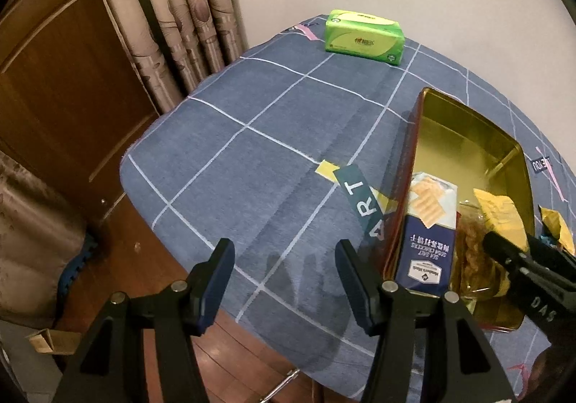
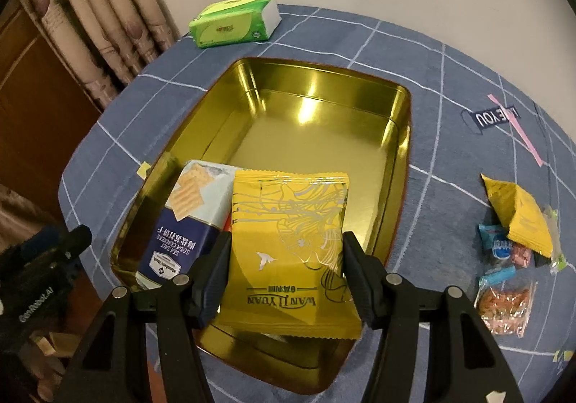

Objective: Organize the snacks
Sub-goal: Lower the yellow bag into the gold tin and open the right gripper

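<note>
A: What carries it all?

B: A table under a blue checked cloth [image 2: 450,86]; its near edge is cut off behind the gripper arms in both views. On it sits a gold tin [image 2: 316,136], open, filling the middle of the right wrist view. In the left wrist view only its left wall and part of the floor show.

A: And inside?

B: A blue cracker box [image 2: 187,219] lies against the tin's near left wall, its lower end hidden by a finger. Beside it the right gripper [image 2: 284,273] is clamped on a yellow snack packet [image 2: 288,244], a pad pressing each side, the packet held over the tin's near end. Something orange shows under the packet, too covered to name.

A: The left gripper?

B: The left gripper [image 1: 284,280] has its jaws apart with nothing between them, over bare cloth near the table's left edge, just left of the tin.

A: Anything outside the tin?

B: A green tissue pack [image 2: 234,23] at the far edge. Near the right edge, a heap of small snacks [image 2: 514,252]: a yellow packet on top, blue and clear wrappers partly buried beneath, their print unreadable.
</note>
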`<state>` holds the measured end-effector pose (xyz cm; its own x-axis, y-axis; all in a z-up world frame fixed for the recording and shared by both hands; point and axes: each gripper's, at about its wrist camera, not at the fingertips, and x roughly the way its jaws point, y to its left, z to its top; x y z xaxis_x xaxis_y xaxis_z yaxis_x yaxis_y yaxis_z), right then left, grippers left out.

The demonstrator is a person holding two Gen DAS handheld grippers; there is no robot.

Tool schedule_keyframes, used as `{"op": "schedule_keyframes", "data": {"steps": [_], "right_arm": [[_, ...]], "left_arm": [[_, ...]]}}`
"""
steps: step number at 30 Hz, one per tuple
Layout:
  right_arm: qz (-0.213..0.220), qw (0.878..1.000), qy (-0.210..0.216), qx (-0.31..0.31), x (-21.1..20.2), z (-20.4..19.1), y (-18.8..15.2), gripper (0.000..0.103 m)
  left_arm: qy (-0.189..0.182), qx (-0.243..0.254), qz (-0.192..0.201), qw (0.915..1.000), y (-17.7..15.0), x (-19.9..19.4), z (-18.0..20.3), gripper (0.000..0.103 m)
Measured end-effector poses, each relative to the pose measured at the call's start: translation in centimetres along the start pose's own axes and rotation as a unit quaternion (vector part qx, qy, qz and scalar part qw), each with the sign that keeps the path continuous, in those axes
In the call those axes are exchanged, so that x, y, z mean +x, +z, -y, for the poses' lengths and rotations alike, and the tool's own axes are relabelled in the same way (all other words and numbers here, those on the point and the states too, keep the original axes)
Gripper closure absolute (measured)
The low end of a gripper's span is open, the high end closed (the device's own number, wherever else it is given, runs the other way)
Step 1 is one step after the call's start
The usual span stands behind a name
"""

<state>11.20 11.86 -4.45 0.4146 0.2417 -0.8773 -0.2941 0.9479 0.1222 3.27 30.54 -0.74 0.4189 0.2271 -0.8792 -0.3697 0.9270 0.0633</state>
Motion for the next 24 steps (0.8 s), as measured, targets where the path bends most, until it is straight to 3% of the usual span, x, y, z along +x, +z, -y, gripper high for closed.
{"op": "schedule_keyframes", "data": {"steps": [24], "right_arm": [[-0.022,1.000,0.001,-0.004,1.7,-0.5,-0.3,0.045]], "left_arm": [[-0.012,-0.007,-0.013,0.9998,-0.1,0.5,0.1,0.044]]}}
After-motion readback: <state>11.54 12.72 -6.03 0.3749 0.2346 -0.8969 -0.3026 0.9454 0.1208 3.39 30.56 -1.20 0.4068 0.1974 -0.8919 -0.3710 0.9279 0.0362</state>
